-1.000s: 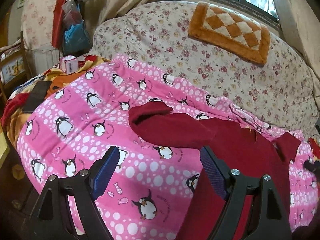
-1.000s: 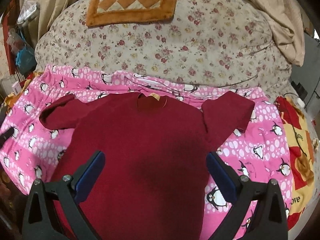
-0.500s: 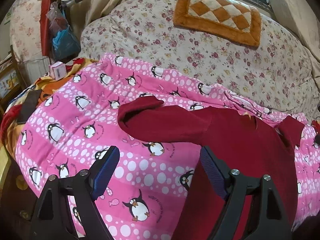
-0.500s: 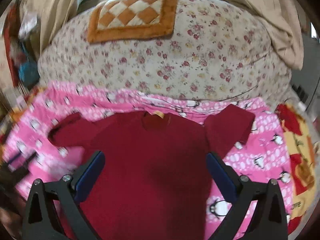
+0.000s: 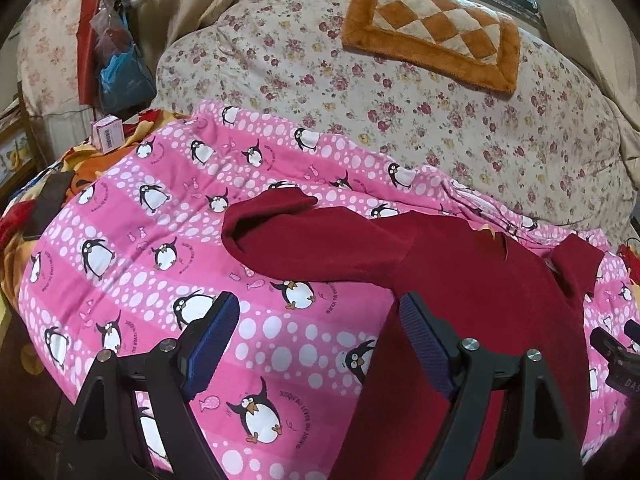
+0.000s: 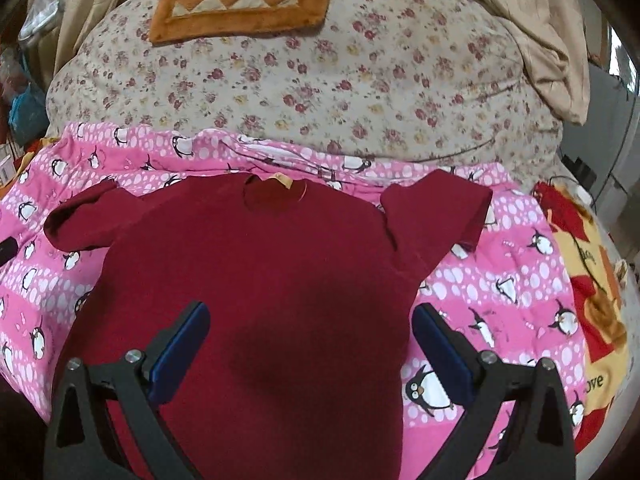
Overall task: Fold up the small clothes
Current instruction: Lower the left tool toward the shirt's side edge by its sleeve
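Black tool (image 5: 320, 340) frames, blue ribbed pads (image 6: 440, 352), silver screws

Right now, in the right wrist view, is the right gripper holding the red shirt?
No, the right gripper is open above the red shirt, with both jaws spread wide and no cloth pinched between them.

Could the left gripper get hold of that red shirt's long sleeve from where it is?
Probably yes. The left gripper is open, and the sleeve of the red shirt lies flat ahead on the penguin blanket, uncovered.
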`<control>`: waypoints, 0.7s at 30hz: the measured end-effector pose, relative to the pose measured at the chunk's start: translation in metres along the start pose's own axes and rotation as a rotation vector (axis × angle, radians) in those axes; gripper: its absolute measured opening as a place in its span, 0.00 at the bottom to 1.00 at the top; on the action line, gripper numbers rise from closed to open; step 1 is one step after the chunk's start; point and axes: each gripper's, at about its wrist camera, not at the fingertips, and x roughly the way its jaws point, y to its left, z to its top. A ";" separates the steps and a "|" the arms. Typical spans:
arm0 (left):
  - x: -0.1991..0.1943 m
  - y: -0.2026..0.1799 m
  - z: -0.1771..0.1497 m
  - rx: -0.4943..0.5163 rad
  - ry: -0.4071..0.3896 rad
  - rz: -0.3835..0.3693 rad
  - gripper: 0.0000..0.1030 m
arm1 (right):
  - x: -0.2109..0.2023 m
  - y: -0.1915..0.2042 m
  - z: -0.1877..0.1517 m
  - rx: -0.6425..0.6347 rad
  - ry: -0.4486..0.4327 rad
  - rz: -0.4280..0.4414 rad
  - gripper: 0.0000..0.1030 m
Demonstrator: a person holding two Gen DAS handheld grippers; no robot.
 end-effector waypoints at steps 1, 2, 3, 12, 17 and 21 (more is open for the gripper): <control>0.000 -0.001 0.000 0.005 -0.002 0.003 0.63 | 0.001 0.000 0.000 0.003 0.003 0.000 0.99; 0.000 -0.002 -0.001 0.010 -0.004 0.007 0.63 | 0.002 -0.001 0.000 0.005 0.007 0.000 0.99; 0.000 -0.004 -0.001 0.018 -0.004 0.012 0.63 | 0.003 -0.001 -0.001 0.005 0.008 -0.002 0.99; 0.002 -0.011 -0.004 0.058 -0.004 0.035 0.63 | 0.007 0.001 -0.002 0.002 0.016 -0.005 0.99; 0.006 -0.010 -0.005 0.060 0.006 0.042 0.63 | 0.008 0.004 -0.003 -0.010 0.017 -0.006 0.99; 0.010 -0.009 -0.007 0.066 0.010 0.061 0.63 | 0.010 0.007 -0.002 -0.025 0.017 -0.017 0.99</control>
